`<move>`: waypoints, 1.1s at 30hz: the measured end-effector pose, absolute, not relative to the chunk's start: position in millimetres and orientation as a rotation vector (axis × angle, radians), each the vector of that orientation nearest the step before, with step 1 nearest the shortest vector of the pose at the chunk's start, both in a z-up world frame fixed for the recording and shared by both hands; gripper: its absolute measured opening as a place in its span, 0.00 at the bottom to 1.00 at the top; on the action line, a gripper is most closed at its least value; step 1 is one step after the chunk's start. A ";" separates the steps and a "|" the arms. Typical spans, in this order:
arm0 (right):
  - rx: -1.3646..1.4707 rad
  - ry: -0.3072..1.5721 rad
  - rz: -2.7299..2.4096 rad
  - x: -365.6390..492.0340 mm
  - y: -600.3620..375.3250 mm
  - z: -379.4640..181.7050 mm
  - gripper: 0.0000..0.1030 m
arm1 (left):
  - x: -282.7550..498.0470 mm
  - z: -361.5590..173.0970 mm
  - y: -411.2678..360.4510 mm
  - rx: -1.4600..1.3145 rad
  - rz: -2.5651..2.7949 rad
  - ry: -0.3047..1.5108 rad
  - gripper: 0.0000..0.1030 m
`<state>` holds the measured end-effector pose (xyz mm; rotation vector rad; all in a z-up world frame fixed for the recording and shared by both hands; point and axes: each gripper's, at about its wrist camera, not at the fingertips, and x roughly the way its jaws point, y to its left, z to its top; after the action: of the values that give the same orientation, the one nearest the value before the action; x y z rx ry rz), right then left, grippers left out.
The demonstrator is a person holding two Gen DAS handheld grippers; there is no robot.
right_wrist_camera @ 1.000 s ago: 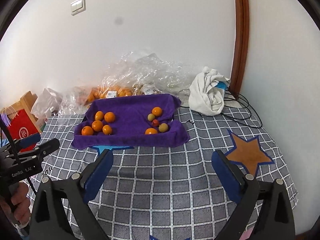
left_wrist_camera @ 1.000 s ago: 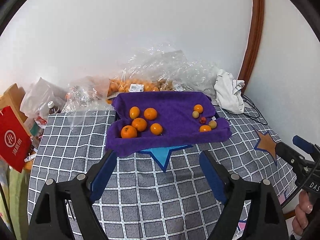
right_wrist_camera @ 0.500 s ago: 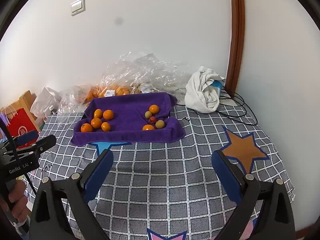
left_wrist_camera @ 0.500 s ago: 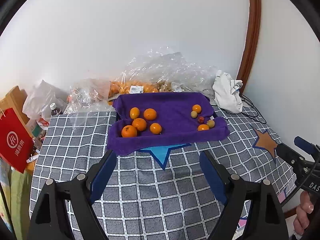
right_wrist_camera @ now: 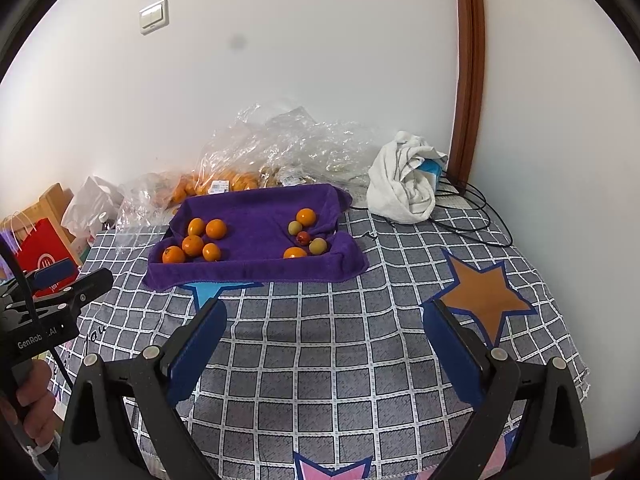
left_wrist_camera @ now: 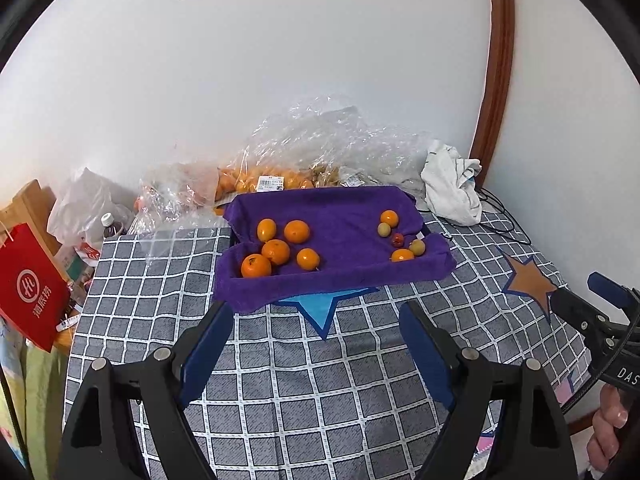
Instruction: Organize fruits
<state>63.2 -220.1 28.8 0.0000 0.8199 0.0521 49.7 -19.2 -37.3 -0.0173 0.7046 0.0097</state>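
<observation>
A tray lined with a purple towel [left_wrist_camera: 344, 216] [right_wrist_camera: 260, 208] sits at the far side of the checked tablecloth. Its left part holds several oranges [left_wrist_camera: 276, 251] [right_wrist_camera: 193, 245]. Its right part holds small mixed fruits: two orange ones, two greenish ones [left_wrist_camera: 417, 247] [right_wrist_camera: 318, 245] and a red one [left_wrist_camera: 397, 239] [right_wrist_camera: 303, 236]. My left gripper [left_wrist_camera: 316, 344] is open and empty, held back from the tray's near edge. My right gripper [right_wrist_camera: 324, 340] is open and empty, further back and to the right.
Clear plastic bags with more oranges [left_wrist_camera: 256, 180] [right_wrist_camera: 224, 180] lie behind the tray. A crumpled white cloth [left_wrist_camera: 452, 188] [right_wrist_camera: 404, 184] and black cables lie at the back right. A red paper bag [left_wrist_camera: 28, 288] and a bottle stand off the table's left edge.
Both grippers have drawn back and risen a little, so the tray looks smaller and further away. Both stay open and empty. The fruits have not moved.
</observation>
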 end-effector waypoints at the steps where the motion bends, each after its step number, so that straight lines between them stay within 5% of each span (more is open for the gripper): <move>1: 0.002 0.819 0.053 62.8 -220.2 29.0 0.95 | 49.6 -37.0 -19.5 -0.017 0.010 0.704 0.82; 33: 0.005 0.814 0.052 59.8 -219.9 30.8 0.95 | 46.7 -34.8 -20.1 -0.013 0.011 0.696 0.82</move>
<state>59.8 -219.9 30.8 0.0047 0.8145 0.0521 46.7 -20.1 -34.8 -0.0134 0.6960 0.0111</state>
